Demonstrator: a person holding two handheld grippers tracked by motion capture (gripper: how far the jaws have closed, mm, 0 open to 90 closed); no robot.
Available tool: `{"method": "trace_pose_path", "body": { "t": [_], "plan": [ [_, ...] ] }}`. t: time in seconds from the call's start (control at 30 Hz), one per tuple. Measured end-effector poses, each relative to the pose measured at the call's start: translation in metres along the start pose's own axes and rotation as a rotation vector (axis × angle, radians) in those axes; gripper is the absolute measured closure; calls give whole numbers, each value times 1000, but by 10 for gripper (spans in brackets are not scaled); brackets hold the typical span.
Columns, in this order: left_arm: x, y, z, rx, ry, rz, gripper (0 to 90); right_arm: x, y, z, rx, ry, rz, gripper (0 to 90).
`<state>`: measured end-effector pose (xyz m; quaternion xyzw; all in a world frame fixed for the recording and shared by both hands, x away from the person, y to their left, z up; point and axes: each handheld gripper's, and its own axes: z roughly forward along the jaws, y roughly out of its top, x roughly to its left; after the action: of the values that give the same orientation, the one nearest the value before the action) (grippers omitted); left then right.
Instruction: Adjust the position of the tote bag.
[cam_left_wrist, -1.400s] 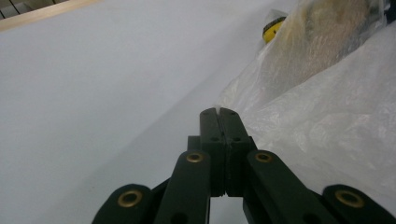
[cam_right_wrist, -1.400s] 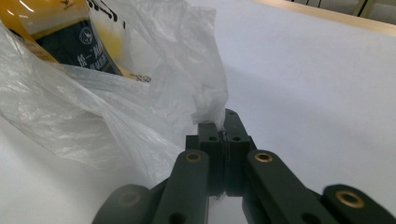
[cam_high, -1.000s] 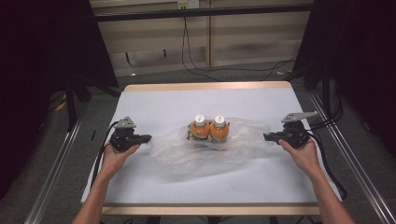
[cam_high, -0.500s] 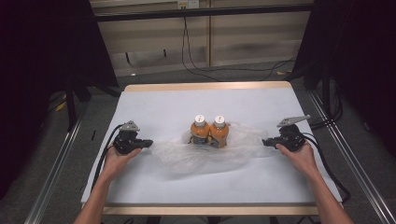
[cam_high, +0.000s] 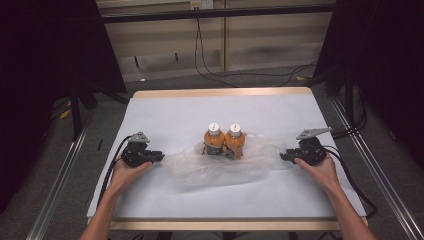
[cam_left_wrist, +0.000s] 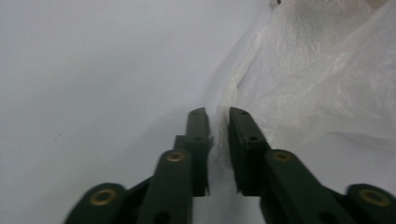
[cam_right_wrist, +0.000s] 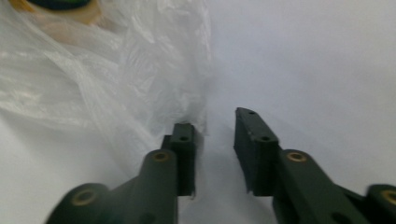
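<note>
A: Plastic bag (cam_high: 225, 162) first. Where does it lie from the left hand-held gripper (cam_high: 156, 156)?

B: Just ahead of its tips and off toward the other hand, spread flat on the white worktop (cam_high: 165, 115). In the left gripper view the film's corner (cam_left_wrist: 229, 100) sits right at the jaw tips, and a narrow gap shows between the pads. The jaws have just been opening; they stand slightly apart, so I judge the corner let go, though it lies at the gap.

A: And in the middle?

B: Two orange bottles (cam_high: 224, 141) stand upright, side by side and touching, about midway between the two hand-held grippers, with the bag under and around them.

A: The right hand-held gripper (cam_high: 284, 156)?

B: Much the same. Its jaws have just been opening too; in its own view they stand apart with bare worktop between them, and the bag's edge (cam_right_wrist: 189, 109) reaches one pad only.

A: So how far along?

B: I'd judge the stretching-out of the bag done and both ends released. Whether the bottles are properly inside the bag I cannot tell; any closing or lifting is left.
</note>
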<state>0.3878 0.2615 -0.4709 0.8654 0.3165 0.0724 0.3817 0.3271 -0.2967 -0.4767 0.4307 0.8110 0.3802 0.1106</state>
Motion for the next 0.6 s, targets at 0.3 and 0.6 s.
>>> {"method": "trace_pose_path", "body": {
  "t": [0.3,0.6],
  "plan": [
    [-6,17,-27,-178,-13,-7,446,1,13,-26,-166,13,31,375],
    [-31,43,-41,-258,-32,68,433,14,31,-54,-263,8,-5,295]
  ]
}}
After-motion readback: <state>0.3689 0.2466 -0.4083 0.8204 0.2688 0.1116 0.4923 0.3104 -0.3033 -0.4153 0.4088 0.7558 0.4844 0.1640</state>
